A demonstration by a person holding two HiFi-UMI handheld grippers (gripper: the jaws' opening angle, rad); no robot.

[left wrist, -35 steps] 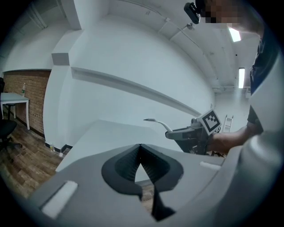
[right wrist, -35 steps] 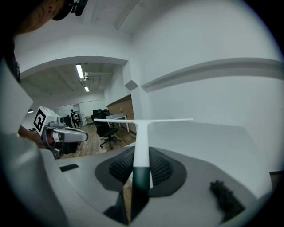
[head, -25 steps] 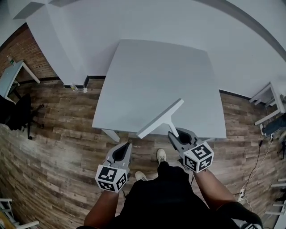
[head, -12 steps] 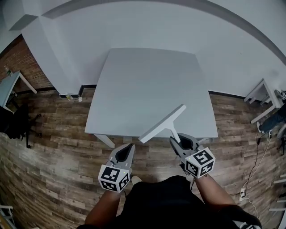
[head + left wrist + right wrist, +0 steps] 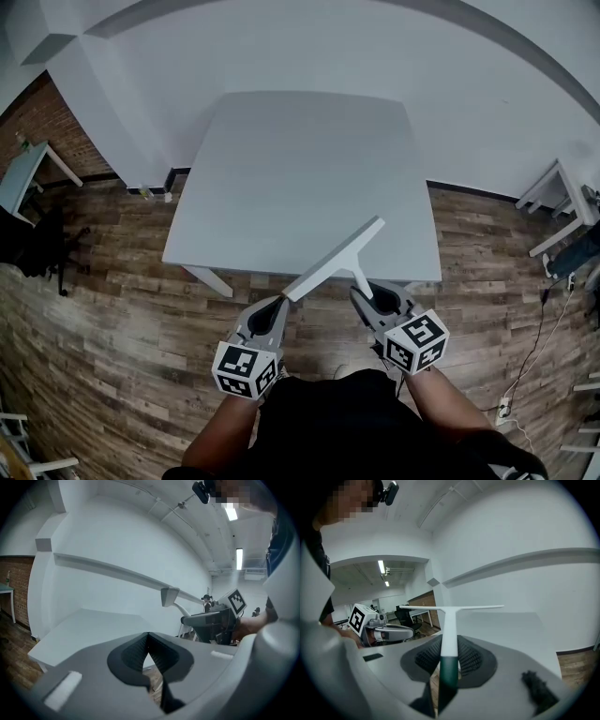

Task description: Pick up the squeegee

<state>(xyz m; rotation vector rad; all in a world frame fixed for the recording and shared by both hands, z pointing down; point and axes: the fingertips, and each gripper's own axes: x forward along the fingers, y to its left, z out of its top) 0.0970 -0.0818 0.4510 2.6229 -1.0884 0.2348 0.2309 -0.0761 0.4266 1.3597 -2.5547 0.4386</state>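
One squeegee [image 5: 333, 260], clamped in the right gripper [image 5: 362, 287], has been drawn back to the table's [image 5: 281, 169] near edge, left gripper [image 5: 272, 306] closed and empty: pickup judged done.

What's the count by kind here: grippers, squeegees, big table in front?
Grippers: 2 (left gripper, fingers together and empty; right gripper, clamped on the squeegee handle)
Squeegee: 1 (squeegee, held up off the table)
Table: 1 (table, grey)
Total: 4
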